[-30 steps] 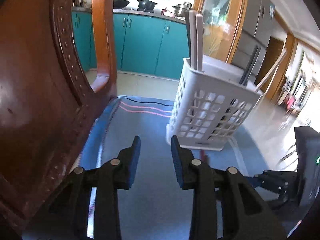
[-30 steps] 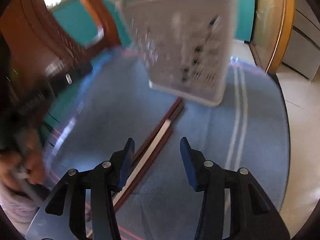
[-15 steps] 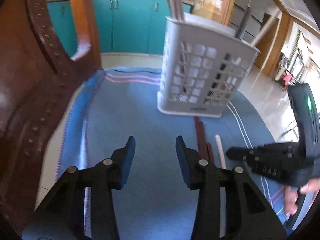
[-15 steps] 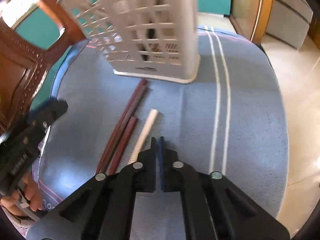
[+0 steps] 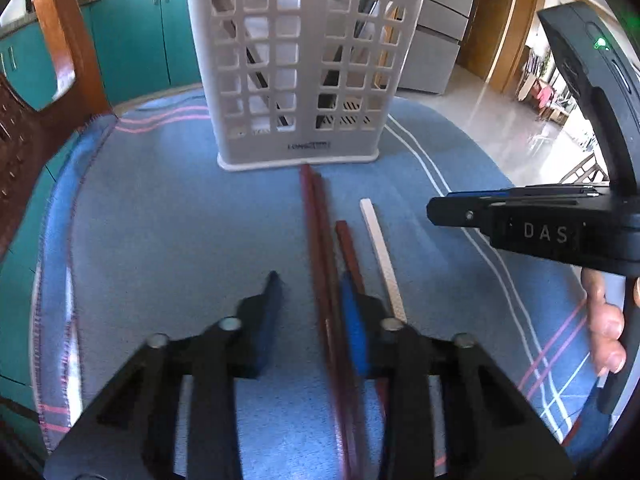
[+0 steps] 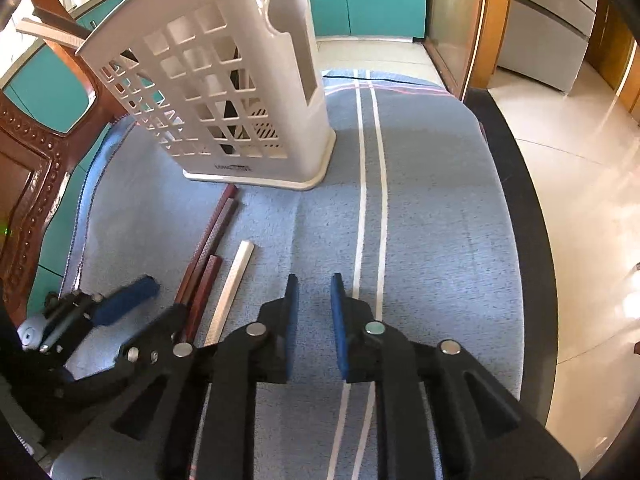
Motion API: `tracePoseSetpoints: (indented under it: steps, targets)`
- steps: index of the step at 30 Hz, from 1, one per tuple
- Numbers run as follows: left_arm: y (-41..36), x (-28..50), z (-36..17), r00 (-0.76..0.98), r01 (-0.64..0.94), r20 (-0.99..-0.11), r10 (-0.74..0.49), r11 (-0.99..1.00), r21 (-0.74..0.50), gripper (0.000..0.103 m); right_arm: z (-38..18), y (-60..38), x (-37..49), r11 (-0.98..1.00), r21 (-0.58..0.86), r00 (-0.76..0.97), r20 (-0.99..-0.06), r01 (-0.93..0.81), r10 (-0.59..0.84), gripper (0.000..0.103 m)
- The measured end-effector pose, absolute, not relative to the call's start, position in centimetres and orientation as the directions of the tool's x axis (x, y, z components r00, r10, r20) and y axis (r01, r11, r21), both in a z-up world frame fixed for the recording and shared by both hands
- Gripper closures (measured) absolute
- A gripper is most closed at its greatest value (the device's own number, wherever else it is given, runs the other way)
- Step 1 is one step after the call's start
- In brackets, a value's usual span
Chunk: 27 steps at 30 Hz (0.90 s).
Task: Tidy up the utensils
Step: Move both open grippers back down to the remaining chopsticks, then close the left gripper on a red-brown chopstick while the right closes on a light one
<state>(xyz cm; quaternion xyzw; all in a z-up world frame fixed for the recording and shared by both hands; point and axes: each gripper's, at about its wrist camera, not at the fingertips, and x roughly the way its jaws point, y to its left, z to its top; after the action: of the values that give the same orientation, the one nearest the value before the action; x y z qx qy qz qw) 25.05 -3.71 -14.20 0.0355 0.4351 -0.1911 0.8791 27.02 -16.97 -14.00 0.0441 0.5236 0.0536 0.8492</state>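
Left gripper point(image 5: 308, 284): jaws closing around the long brown chopsticks point(image 5: 316, 240), newly straddled, pads not yet pressing.
Right gripper point(image 6: 314, 292): jaws reopening, empty.
White chopstick point(image 5: 378, 248): on bench beside them.
Basket point(image 5: 300, 60): just beyond tips.

right gripper point(image 6: 314, 292) jaws opening over bare blue cloth point(image 6: 440, 240), chopsticks point(image 6: 208, 256) beside, perhaps under the left gripper point(image 6: 160, 300).

Open blue striped cloth point(image 6: 432, 240) at three o'clock of the tall white lattice plastic utensil basket point(image 6: 224, 92). Blocked at six o'clock by dark red chopsticks point(image 5: 320, 240) and a white chopstick point(image 5: 378, 248); carved wooden chair point(image 5: 24, 128) at nine o'clock.
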Motion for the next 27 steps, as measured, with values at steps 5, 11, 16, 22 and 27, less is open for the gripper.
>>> tracePoseSetpoints:
  steps: [5, 11, 16, 22, 27]
  targets:
    - [-3.4, 24.9, -14.3, 0.54, 0.348, -0.783, -0.309, 0.929, -0.127, 0.09, -14.0, -17.0, 27.0, 0.991, 0.128, 0.444, -0.886, -0.044, 0.134, 0.083]
    - [-0.2, 24.1, -13.2, 0.555, 0.28, -0.739, -0.382, 0.922, -0.267, 0.091, -13.9, -17.9, 26.3, 0.991, 0.131, 0.444, -0.886, -0.041, 0.135, 0.083]
    - [1.6, 22.4, -12.0, 0.573, 0.272, -0.701, -0.424, 0.906, -0.325, 0.09, -14.1, -17.5, 26.1, 0.991, 0.123, 0.439, -0.889, -0.054, 0.134, 0.081]
    - [1.5, 23.0, -14.0, 0.54, 0.229, -0.749, -0.384, 0.923, -0.308, 0.081, -14.5, -15.9, 26.1, 0.989, 0.119, 0.437, -0.888, -0.087, 0.145, 0.079]
    - [2.0, 23.6, -14.6, 0.541, 0.201, -0.764, -0.352, 0.936, -0.289, 0.079, -14.4, -14.3, 25.7, 0.98, 0.133, 0.443, -0.877, -0.146, 0.184, 0.078]
